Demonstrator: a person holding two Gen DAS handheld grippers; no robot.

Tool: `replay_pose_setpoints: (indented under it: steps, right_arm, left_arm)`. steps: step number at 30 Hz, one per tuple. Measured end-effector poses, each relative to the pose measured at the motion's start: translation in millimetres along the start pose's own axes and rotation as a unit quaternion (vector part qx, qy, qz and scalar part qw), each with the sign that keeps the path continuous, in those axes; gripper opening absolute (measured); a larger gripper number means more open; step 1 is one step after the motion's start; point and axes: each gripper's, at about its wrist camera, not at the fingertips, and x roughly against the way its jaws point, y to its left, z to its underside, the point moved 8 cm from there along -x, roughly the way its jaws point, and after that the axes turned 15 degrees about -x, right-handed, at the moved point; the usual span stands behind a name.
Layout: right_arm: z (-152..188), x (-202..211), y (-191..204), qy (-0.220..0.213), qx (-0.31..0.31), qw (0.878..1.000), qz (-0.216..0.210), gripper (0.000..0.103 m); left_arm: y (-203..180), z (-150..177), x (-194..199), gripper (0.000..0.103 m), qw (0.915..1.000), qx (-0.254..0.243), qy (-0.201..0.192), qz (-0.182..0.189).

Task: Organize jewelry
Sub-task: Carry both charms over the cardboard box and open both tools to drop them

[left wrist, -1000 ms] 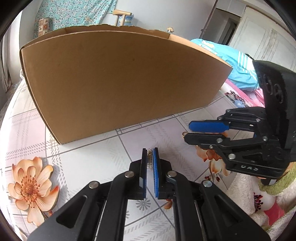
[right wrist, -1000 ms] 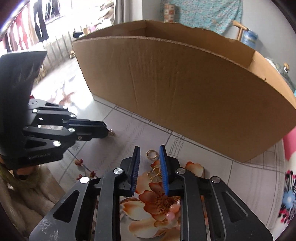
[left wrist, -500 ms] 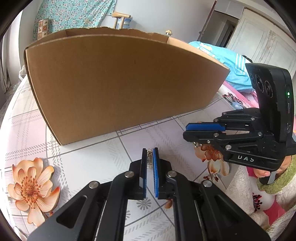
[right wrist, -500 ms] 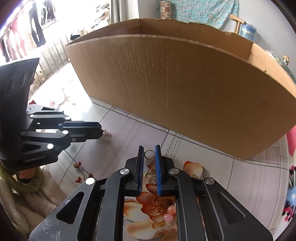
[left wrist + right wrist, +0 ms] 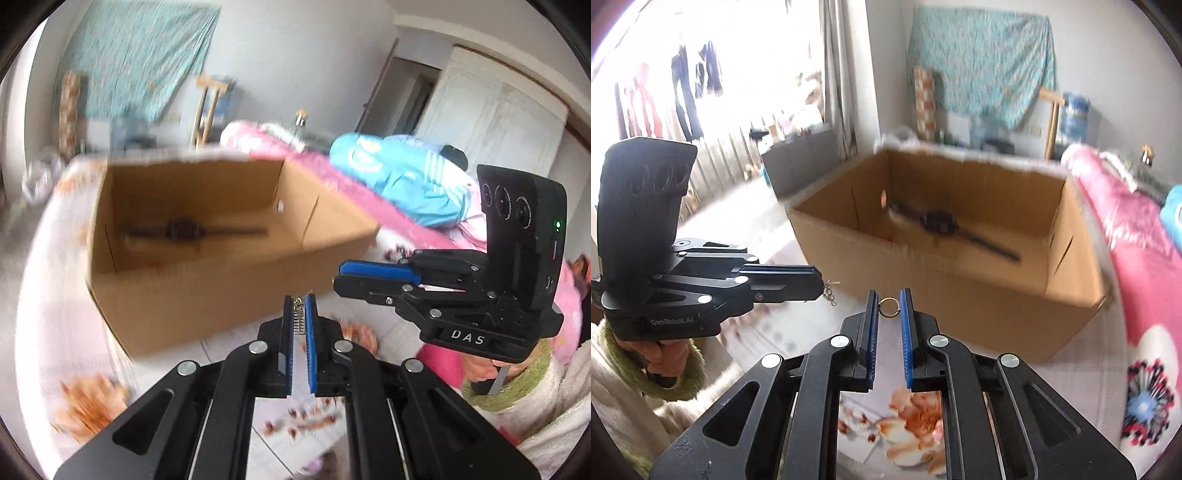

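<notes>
Lying in the cardboard box [image 5: 960, 280]: a dark watch [image 5: 940, 222].

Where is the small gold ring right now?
In the right wrist view, the small gold ring is pinched at the tips of the right tongs, in front of the open cardboard box.

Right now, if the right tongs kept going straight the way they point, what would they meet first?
Probably the near wall of the open cardboard box, just ahead of the right tongs shut on a gold ring. Blur makes depth uncertain; they might clear the rim.
</notes>
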Motion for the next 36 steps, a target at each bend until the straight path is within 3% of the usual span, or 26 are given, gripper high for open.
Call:
replay_pose_setpoints:
  steps: [6, 14, 20, 29, 36]
  right_arm:
    - [-39, 0, -9, -0.039, -0.013, 0.999, -0.019, 0.010]
    - [-68, -60, -51, 0.037, -0.073, 0.997, -0.004, 0.010]
    - [-75, -81, -68, 0.061, -0.079, 0.995, 0.022, 0.013]
    - [-82, -72, -82, 0.043, -0.093, 0.994, 0.024, 0.014]
    - [-86, -56, -86, 0.022, -0.106, 0.994, 0.023, 0.016]
  left_arm:
    - [15, -44, -9, 0.005, 0.9992, -0.032, 0.000, -0.023]
    - [50, -57, -85, 0.005, 0.9973, 0.007, 0.073, 0.003]
    - [60, -61, -125, 0.004, 0.9936, 0.001, 0.111, -0.023]
    - [71, -68, -124, 0.004, 0.9953, 0.018, 0.092, -0.026]
    - [72, -73, -100, 0.004, 0.9971, 0.020, 0.065, -0.034]
